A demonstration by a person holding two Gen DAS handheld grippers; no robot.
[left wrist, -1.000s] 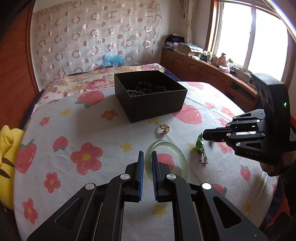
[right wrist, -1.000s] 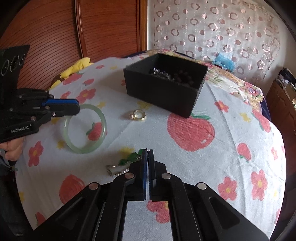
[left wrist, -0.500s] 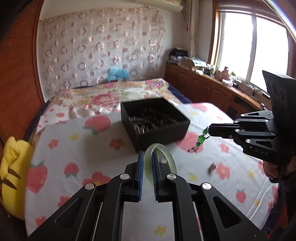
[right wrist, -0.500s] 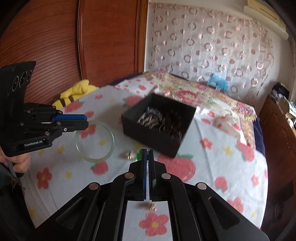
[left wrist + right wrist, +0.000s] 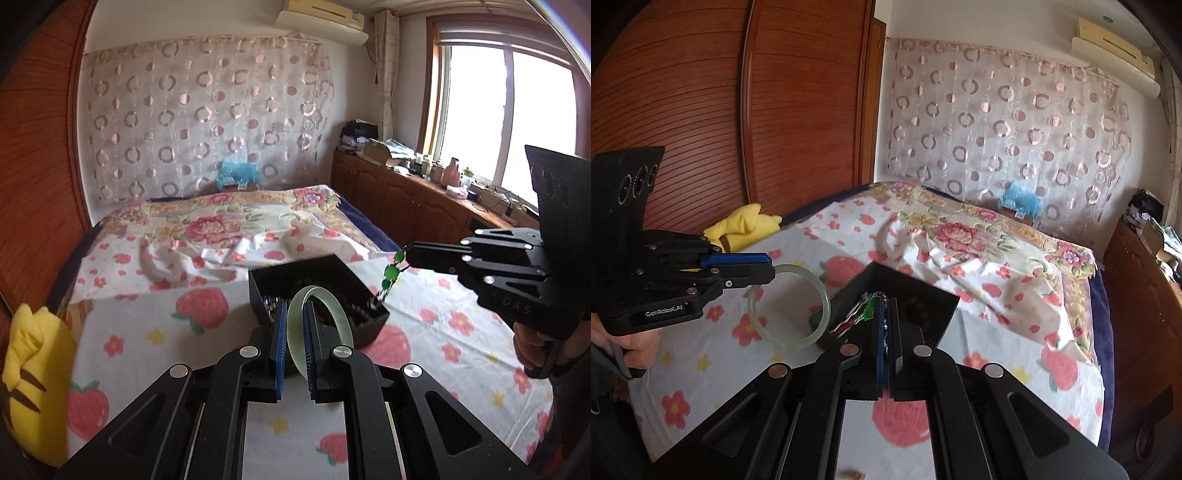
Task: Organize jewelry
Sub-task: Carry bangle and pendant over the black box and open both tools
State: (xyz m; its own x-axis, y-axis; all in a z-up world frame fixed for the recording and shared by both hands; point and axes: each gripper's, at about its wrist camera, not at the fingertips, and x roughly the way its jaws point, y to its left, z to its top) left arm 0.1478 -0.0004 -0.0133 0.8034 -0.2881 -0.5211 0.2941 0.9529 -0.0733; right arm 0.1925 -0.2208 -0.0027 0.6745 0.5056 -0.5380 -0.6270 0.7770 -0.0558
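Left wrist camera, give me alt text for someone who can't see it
The left gripper is shut on a pale green bangle, held above a strawberry-print cloth in front of an open black box. At right, the right gripper pinches a green bead bracelet that dangles over the box's corner.

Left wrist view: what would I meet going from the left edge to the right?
Yellow plush toy → pale green bangle held in the left gripper → green bead bracelet dangling from the right gripper → window.
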